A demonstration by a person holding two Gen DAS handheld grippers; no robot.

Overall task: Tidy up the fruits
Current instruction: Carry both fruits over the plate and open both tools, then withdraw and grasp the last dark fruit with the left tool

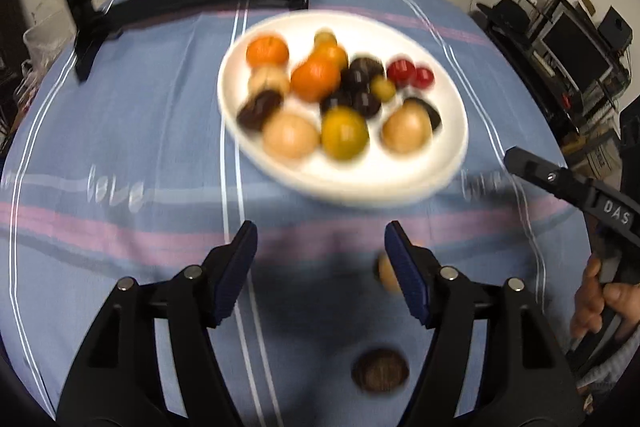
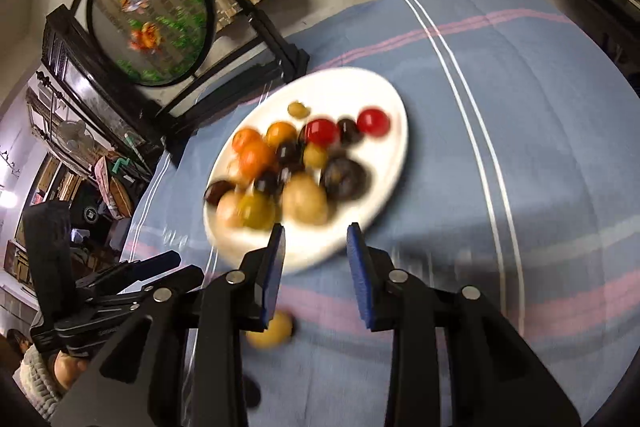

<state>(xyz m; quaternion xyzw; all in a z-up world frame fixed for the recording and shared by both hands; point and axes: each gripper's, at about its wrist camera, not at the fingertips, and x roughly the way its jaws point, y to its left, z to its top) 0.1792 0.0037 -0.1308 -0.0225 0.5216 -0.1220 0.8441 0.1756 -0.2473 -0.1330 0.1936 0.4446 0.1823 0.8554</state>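
Dim indoor light; motion blur smears white oval plate [image 1: 440,183] and fruits; fisheye edges bend, corners black.

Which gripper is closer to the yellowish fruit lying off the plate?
Hard to call; probably the left. The fruit sits right at the left gripper's right finger, partly hidden behind it. The right gripper has the fruit low beside its left finger. Both are open.
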